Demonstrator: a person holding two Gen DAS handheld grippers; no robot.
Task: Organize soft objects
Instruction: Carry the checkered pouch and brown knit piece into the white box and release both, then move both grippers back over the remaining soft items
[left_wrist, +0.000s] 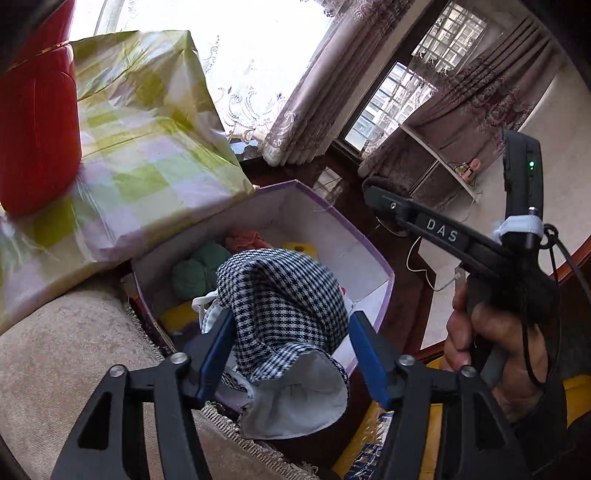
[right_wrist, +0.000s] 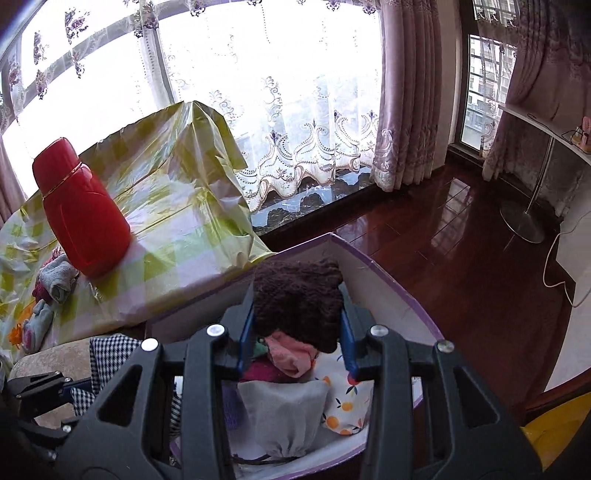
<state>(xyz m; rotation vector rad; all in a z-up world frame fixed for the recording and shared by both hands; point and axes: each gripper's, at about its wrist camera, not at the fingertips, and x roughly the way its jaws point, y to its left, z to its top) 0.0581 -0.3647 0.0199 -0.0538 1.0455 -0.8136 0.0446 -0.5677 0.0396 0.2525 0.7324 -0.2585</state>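
There was one purple-rimmed box (right_wrist: 373, 266) at 6 o'clock and one red flask (right_wrist: 79, 210) at 9 o'clock. One houndstooth cloth (left_wrist: 284, 306), one brown knit piece (right_wrist: 299, 302) and one grey pouch (right_wrist: 282, 417) were counted (other soft things were hard to count).

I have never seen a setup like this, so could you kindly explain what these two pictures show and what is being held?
A person holds a hand-held gripper in each hand; a fisheye camera on each looks along its fingers, giving one picture each. In the left view, the left hand-held gripper stands open around a checked cloth draped over the purple-edged box, its pads apparently clear of it. The person's right hand shows beside it. In the right view, the right hand-held gripper is shut on a dark brown knitted piece above the same box. A red flask stands on the checked tablecloth.
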